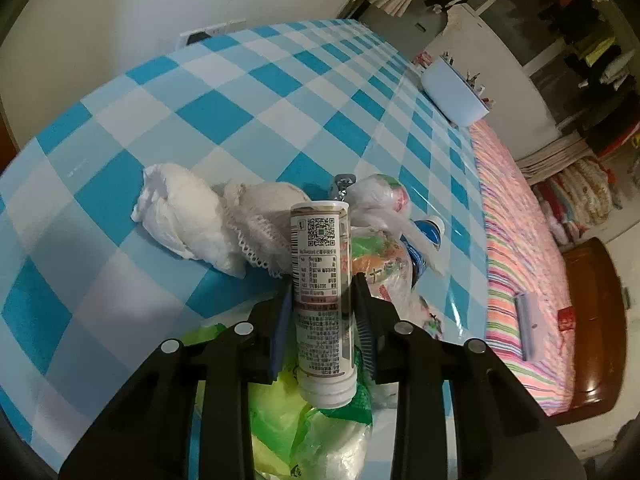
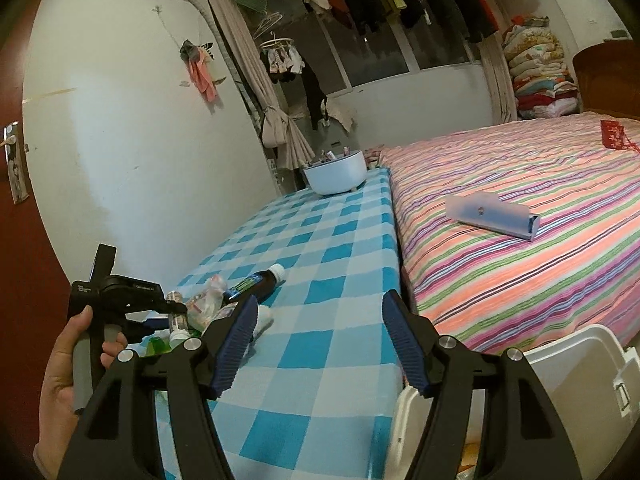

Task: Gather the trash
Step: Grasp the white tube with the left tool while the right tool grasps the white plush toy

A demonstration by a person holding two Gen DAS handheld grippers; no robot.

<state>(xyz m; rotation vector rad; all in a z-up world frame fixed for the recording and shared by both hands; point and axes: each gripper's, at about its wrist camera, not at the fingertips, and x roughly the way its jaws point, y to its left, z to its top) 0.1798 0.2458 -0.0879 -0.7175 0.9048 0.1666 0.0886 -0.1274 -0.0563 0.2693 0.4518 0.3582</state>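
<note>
My left gripper (image 1: 322, 284) is shut on a white labelled tube bottle (image 1: 322, 280), cap end toward the camera, over a trash pile on the blue checked table (image 1: 240, 100). In the pile lie crumpled white tissue (image 1: 180, 220), a foam net (image 1: 256, 236), clear plastic bags (image 1: 378, 196), a dark blue bottle (image 1: 424, 240) and a green bag (image 1: 280, 420). In the right wrist view a hand (image 2: 68, 360) holds the left gripper (image 2: 176, 310) with the tube bottle (image 2: 178, 322). My right gripper (image 2: 320, 300) stands open over the table, nothing between its fingers.
A white bin (image 2: 560, 380) stands at the lower right beside the table's near end. A pale blue bowl (image 2: 336, 176) sits at the table's far end. The striped bed (image 2: 520, 272) with a flat box (image 2: 492, 216) borders the table's right side; a wall its left.
</note>
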